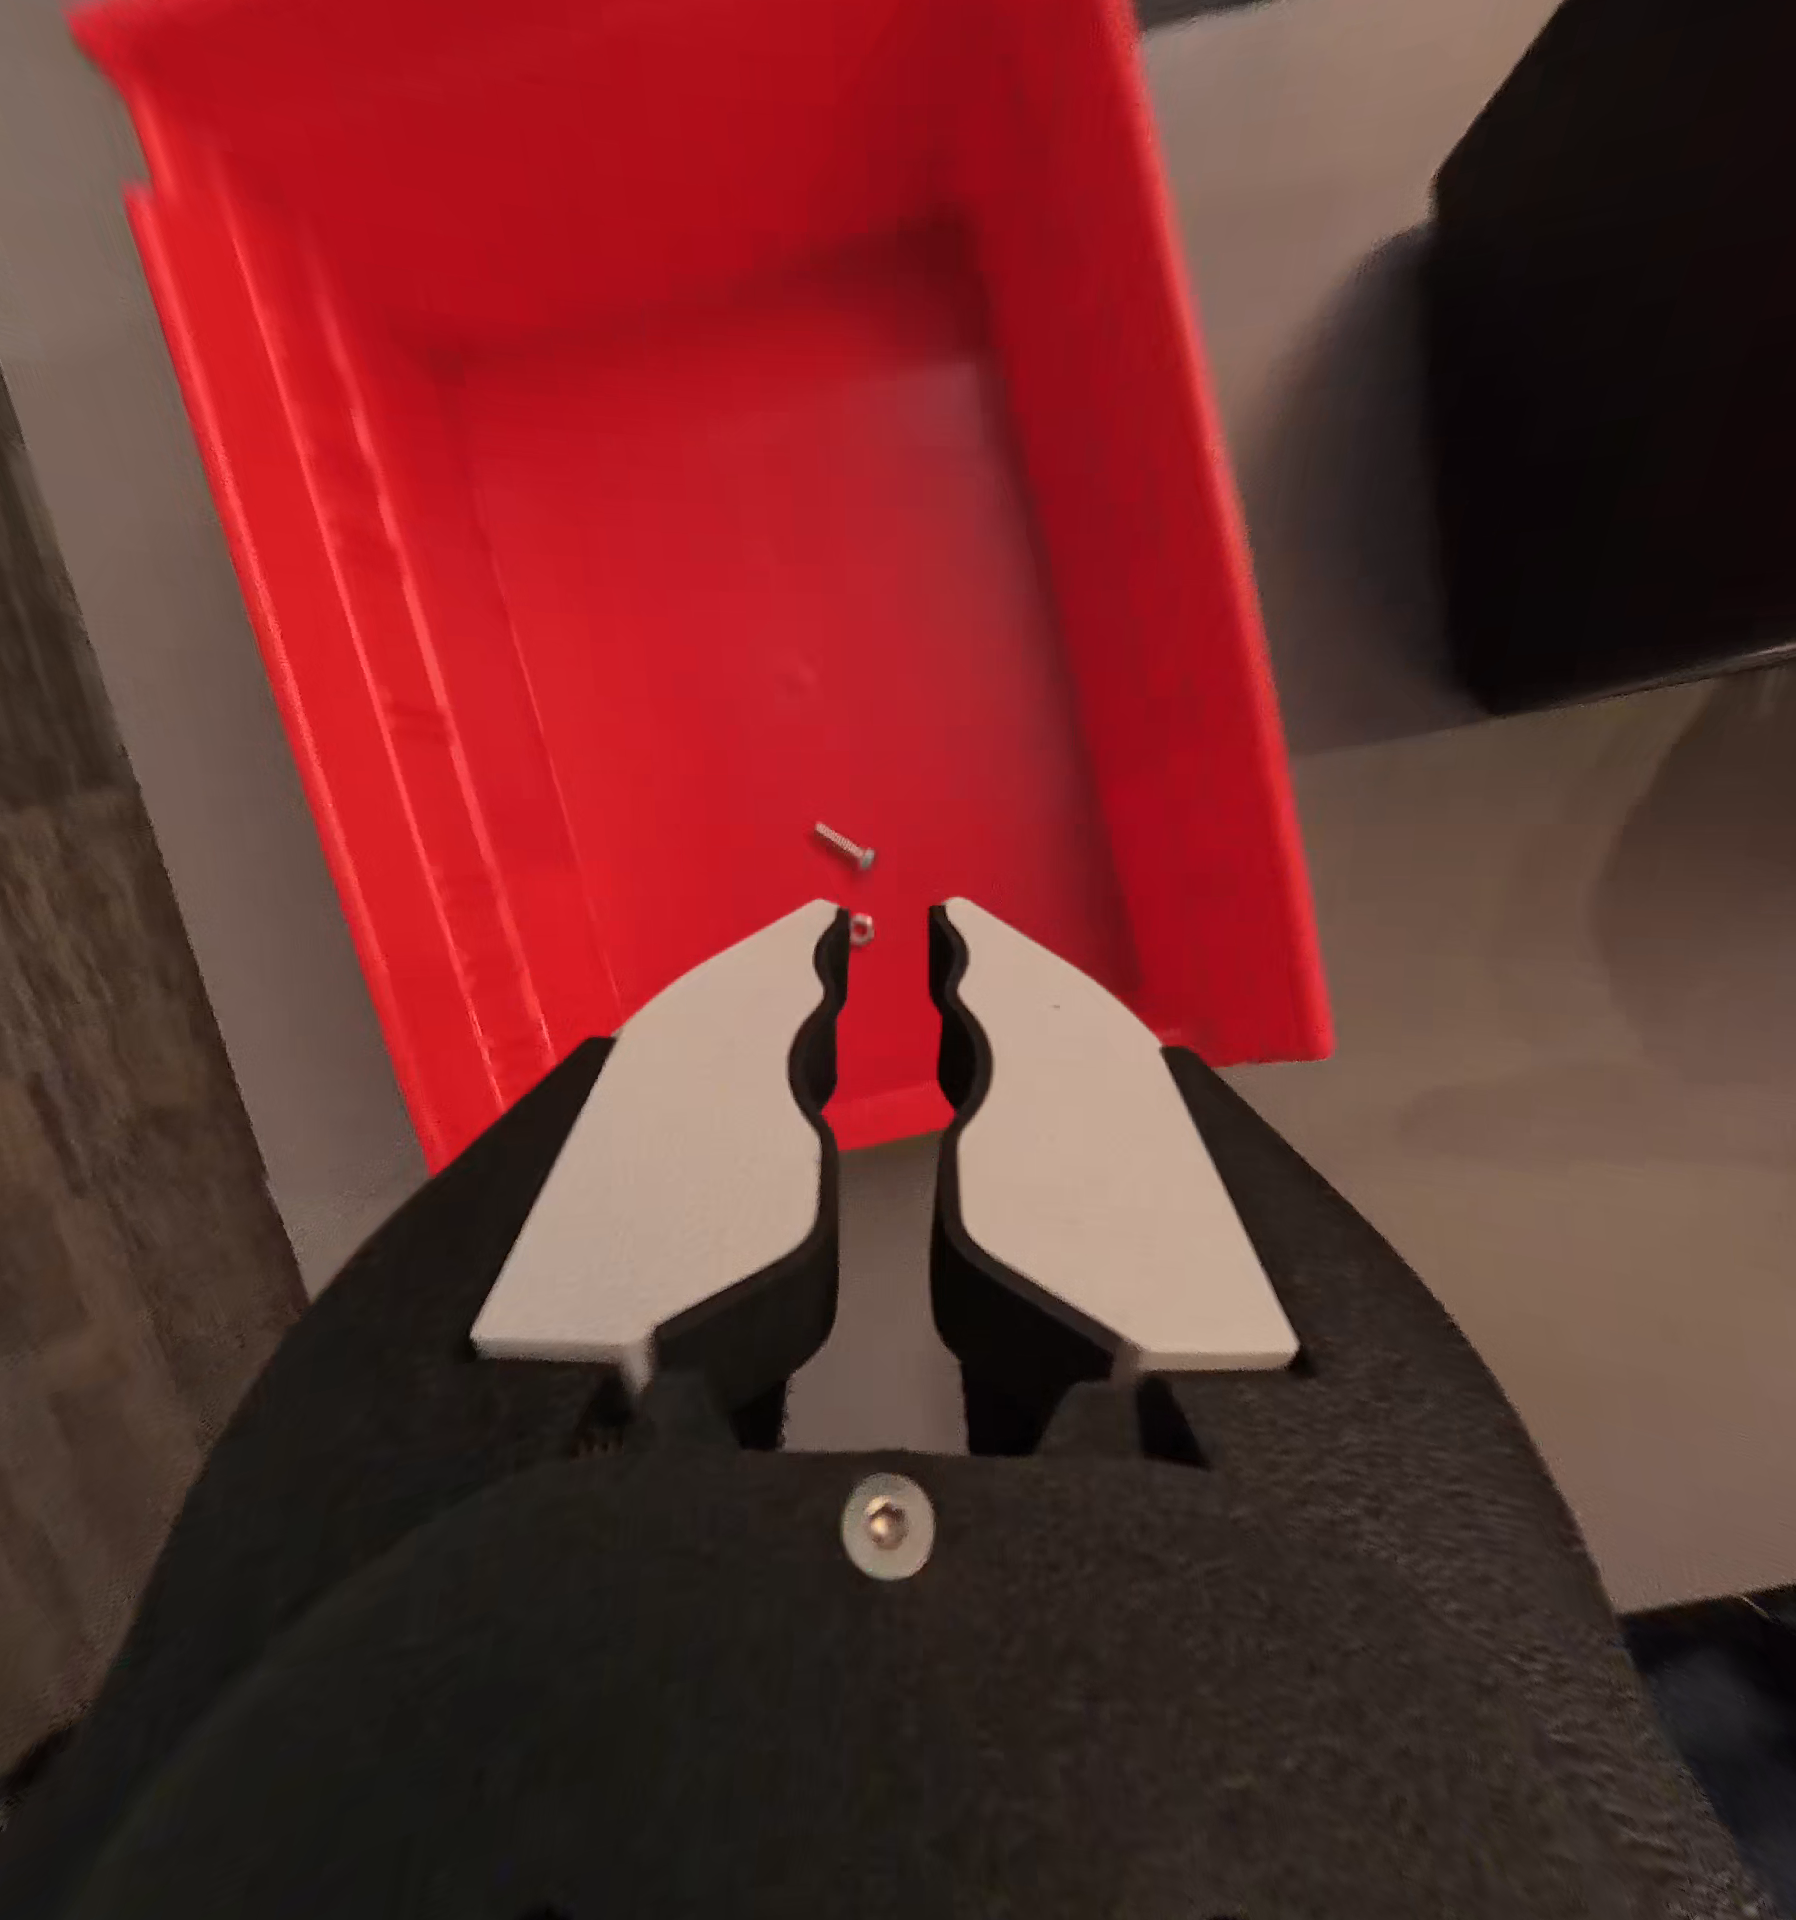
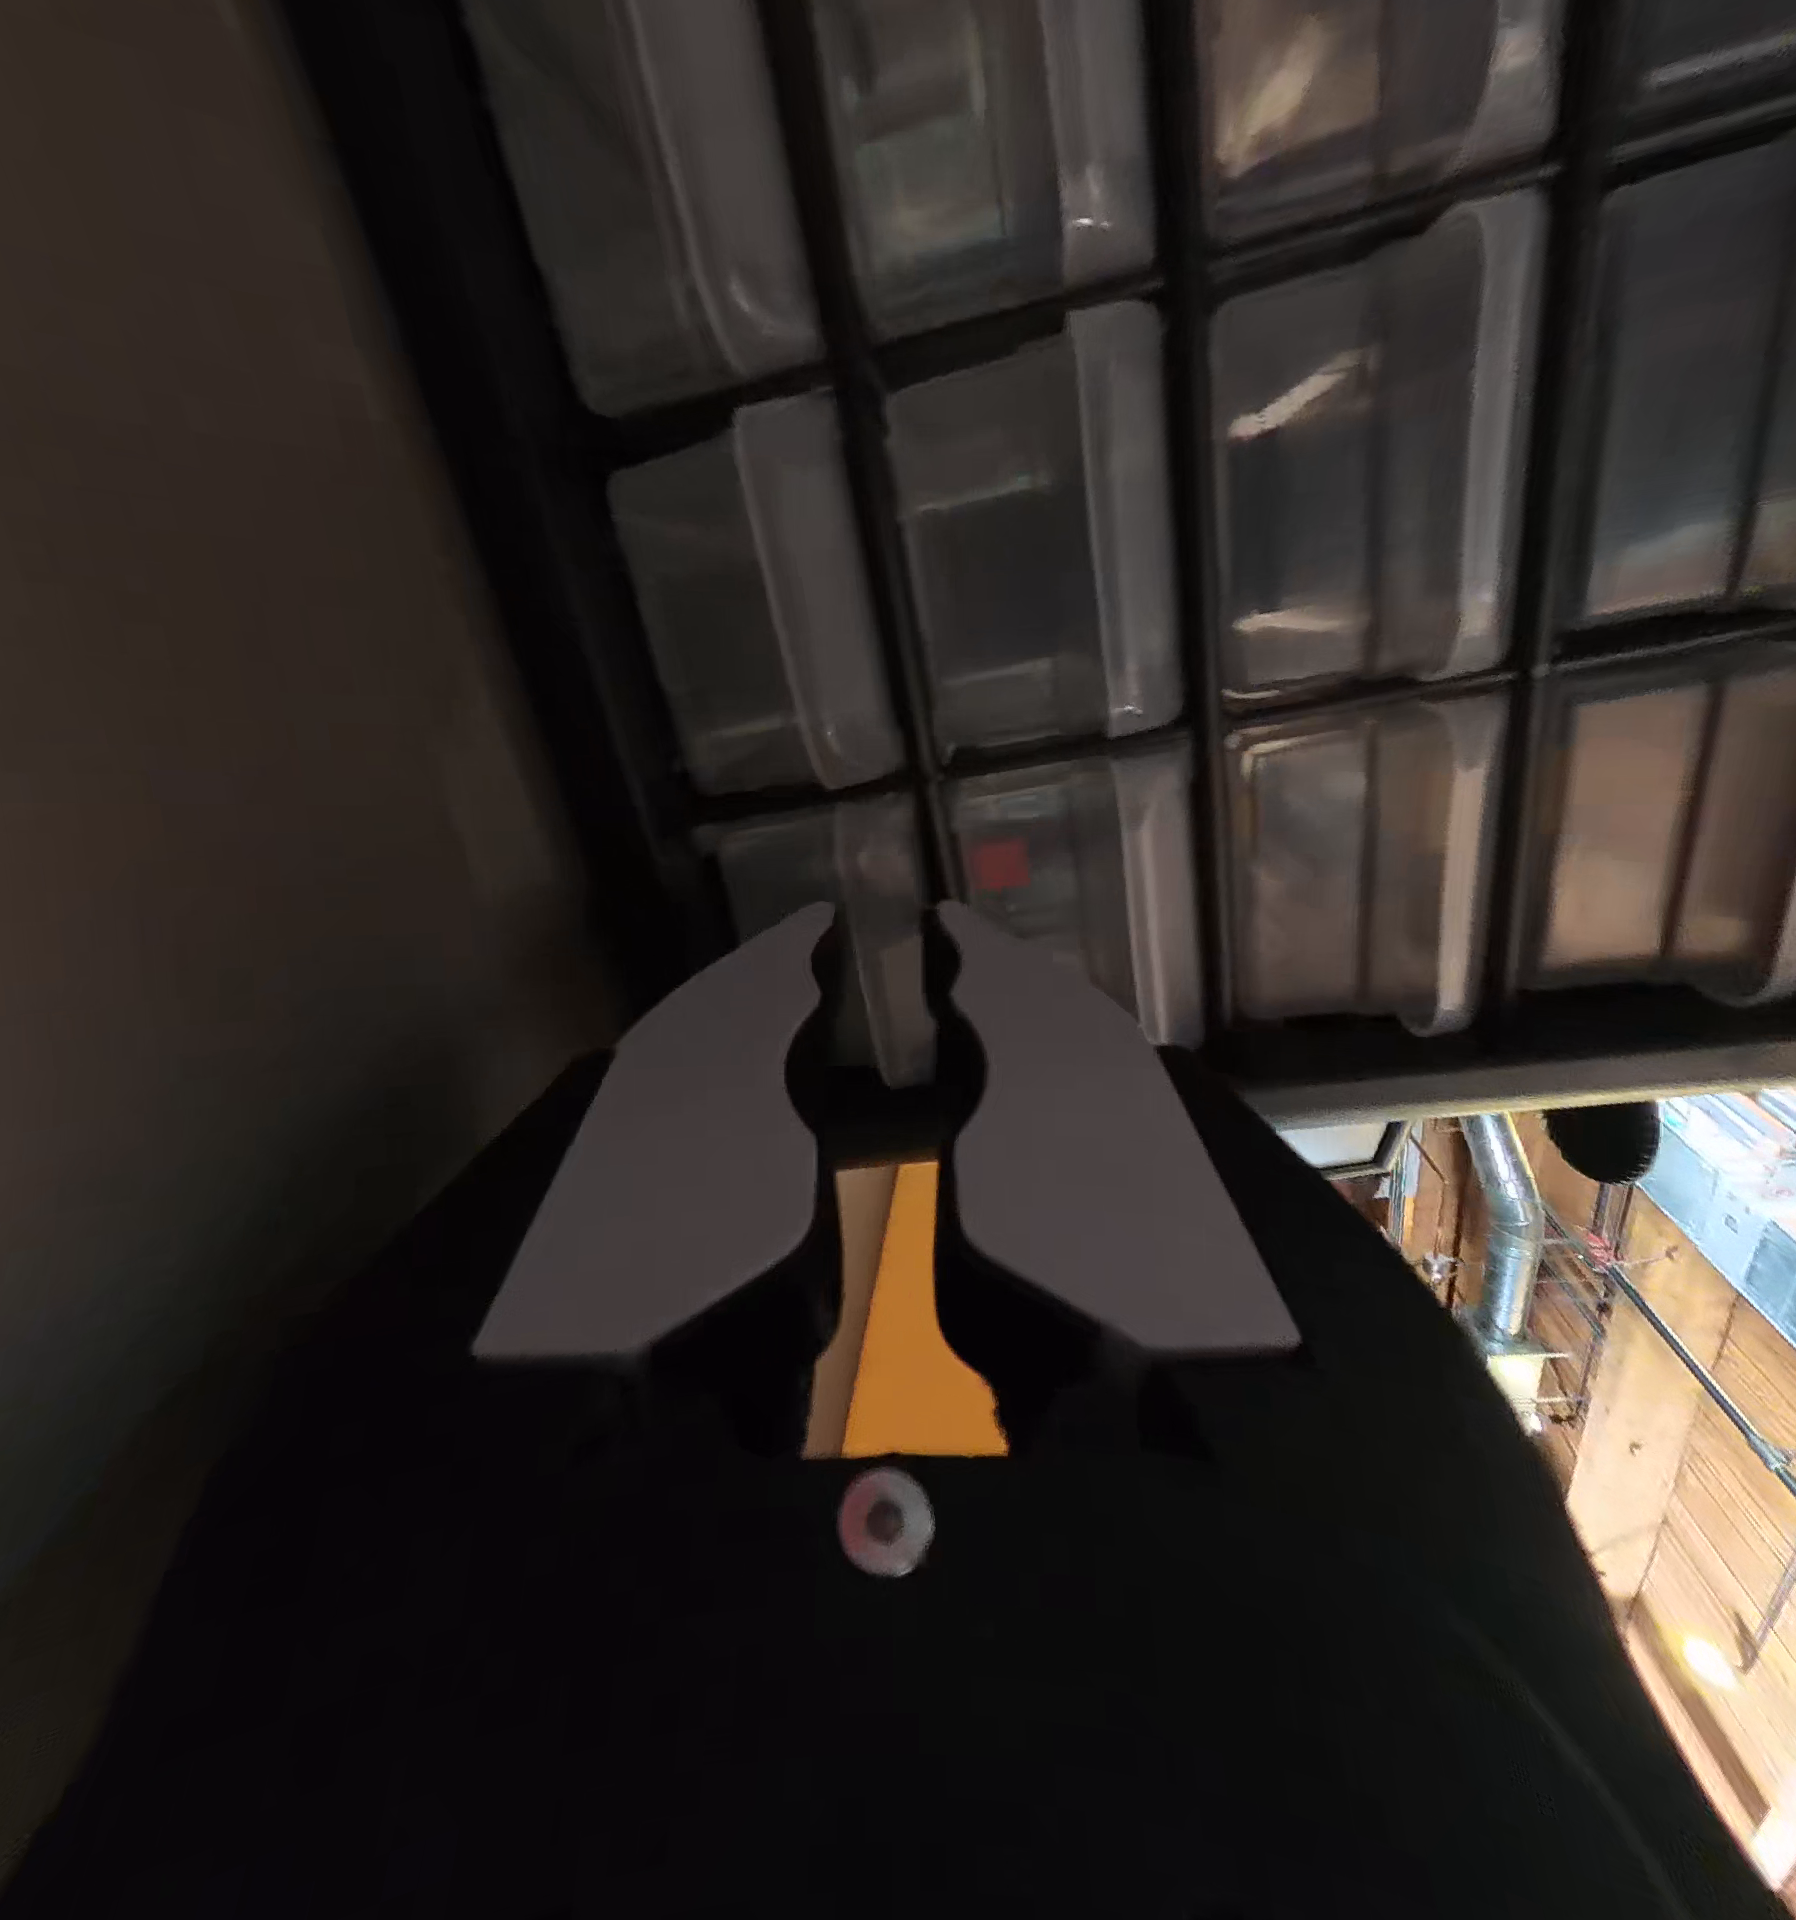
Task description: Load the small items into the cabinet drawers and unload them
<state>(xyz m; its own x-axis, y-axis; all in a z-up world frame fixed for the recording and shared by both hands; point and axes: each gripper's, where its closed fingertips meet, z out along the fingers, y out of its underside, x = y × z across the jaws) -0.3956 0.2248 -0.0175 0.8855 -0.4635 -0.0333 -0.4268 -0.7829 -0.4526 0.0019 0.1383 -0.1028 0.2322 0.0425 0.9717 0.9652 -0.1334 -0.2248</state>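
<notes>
**Mid-task: bin nearly empty, right gripper on a drawer handle**

Left wrist view: left gripper point(image 1: 886, 914) hangs over the near end of the red bin point(image 1: 1226, 582), fingers slightly spread, nothing pinched. Only a small screw point(image 1: 844, 844) and a tiny nut point(image 1: 861, 928) lie on the bin floor; the nut sits just beside the left fingertip. I'd judge both are yet to be picked. Bin sits on a grey table point(image 1: 1496, 1039); a dark box point(image 1: 1652, 364) stands far right, clear of the reach.

Right wrist view: right gripper point(image 2: 886, 920) is at the cabinet point(image 2: 1195, 540), tips either side of the clear drawer handle point(image 2: 889, 977), bottom row. Firm grip or not: cannot tell. A red item point(image 2: 1000, 864) shows in the neighbouring drawer.
</notes>
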